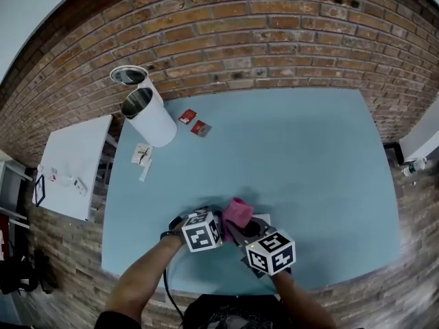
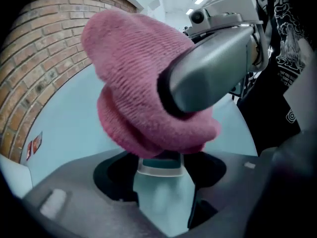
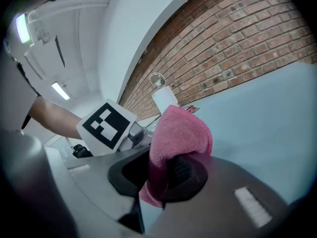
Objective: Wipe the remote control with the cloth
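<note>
A pink cloth hangs bunched between my two grippers near the front edge of the blue table. My right gripper is shut on the cloth, whose folds stick up past the dark pads. In the left gripper view the cloth fills the middle, with the right gripper clamped on it. Just below it a pale remote control, blurred and seen end-on, fills the gap between the jaws of my left gripper, which point steeply down. In the head view the left gripper hides the remote.
A white cylinder bin and a round metal lid stand at the table's back left, with two red packets and white slips nearby. A white side table stands to the left. A brick wall runs behind.
</note>
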### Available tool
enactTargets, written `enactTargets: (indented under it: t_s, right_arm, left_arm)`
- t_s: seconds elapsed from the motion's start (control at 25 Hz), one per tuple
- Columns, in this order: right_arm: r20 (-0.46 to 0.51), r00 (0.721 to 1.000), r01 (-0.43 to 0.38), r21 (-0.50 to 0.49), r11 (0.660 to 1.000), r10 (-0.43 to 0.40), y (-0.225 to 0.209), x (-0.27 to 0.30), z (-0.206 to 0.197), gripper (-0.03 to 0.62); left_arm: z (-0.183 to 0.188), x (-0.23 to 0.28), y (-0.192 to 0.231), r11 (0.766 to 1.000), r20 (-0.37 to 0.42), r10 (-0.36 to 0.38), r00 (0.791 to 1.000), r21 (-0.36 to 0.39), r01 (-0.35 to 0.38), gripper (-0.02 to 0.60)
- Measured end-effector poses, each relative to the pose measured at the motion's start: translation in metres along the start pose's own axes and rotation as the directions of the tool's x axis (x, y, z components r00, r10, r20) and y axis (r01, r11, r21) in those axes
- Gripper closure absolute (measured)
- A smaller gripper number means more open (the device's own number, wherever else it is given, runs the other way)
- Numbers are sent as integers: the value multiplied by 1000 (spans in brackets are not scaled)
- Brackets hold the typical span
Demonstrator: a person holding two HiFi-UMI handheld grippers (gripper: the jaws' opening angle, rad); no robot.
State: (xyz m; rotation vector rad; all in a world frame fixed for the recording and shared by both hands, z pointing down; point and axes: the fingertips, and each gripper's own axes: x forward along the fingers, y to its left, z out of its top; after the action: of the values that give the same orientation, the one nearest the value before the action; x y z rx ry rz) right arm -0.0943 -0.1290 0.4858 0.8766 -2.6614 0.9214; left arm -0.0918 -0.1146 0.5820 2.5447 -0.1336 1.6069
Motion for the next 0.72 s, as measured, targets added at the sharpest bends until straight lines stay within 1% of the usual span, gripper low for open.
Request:
enactTargets:
  t_s: [0.16, 0.24, 0.36, 0.52, 0.72]
  right_arm:
    - [17, 1000, -12, 80, 997, 11, 1, 21, 1, 531]
    - [18, 1000, -13, 94, 995, 11, 2, 28, -1, 531]
    - [24, 1000, 13, 78, 997, -15, 0, 32, -5, 531]
    - [15, 997, 76, 36, 996, -76, -9, 26, -8, 531]
    - [22, 991, 130, 65, 989, -132, -26, 7, -9, 531]
  left_arm:
    - [-2, 2, 0, 1000, -32, 13, 999, -14, -14, 285]
    - [-2, 3, 1, 1000, -41, 11, 999, -21, -12, 285]
    - [-3, 3, 2, 1000, -38, 9, 999, -24, -10, 284]
    - [-3, 2, 2, 1000, -13, 5, 1000, -22, -5, 284]
    - [-2, 1, -1, 1000, 4, -7, 1000, -20, 7, 284]
